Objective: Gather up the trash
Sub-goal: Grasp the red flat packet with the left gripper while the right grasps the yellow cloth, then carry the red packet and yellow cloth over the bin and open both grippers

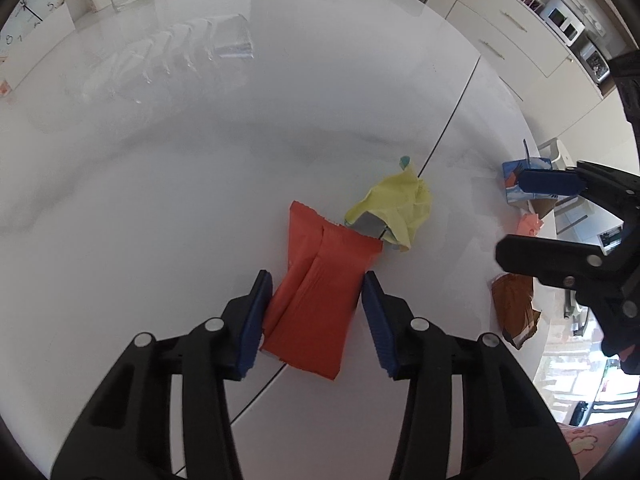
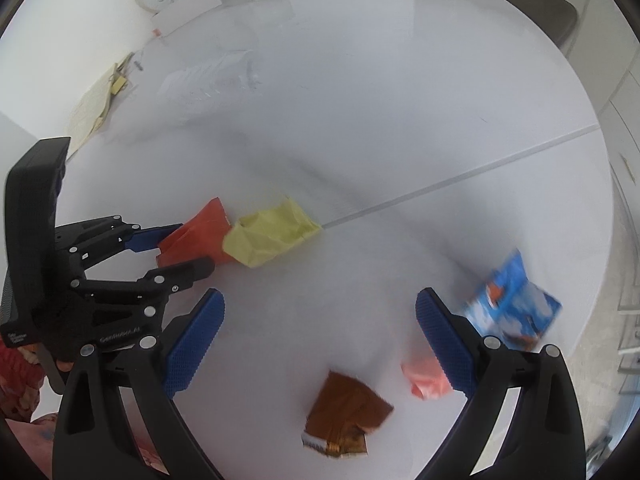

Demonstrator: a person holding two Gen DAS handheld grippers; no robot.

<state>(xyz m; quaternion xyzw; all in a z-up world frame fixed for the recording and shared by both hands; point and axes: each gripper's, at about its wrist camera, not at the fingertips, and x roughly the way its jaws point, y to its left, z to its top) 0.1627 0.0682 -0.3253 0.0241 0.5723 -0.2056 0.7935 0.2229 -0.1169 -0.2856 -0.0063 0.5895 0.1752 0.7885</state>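
The left gripper (image 1: 316,292) is open wide, one finger on each side of the red wrapper (image 1: 320,288) lying flat on the table (image 1: 160,200). It looks thin, light and crinkly, so pinch its middle. Just behind the red wrapper, touching it, sits yellow paper (image 1: 394,204). The right gripper (image 2: 320,340) is open and empty, well off to the red wrapper's right, above a brown wrapper (image 2: 344,416).
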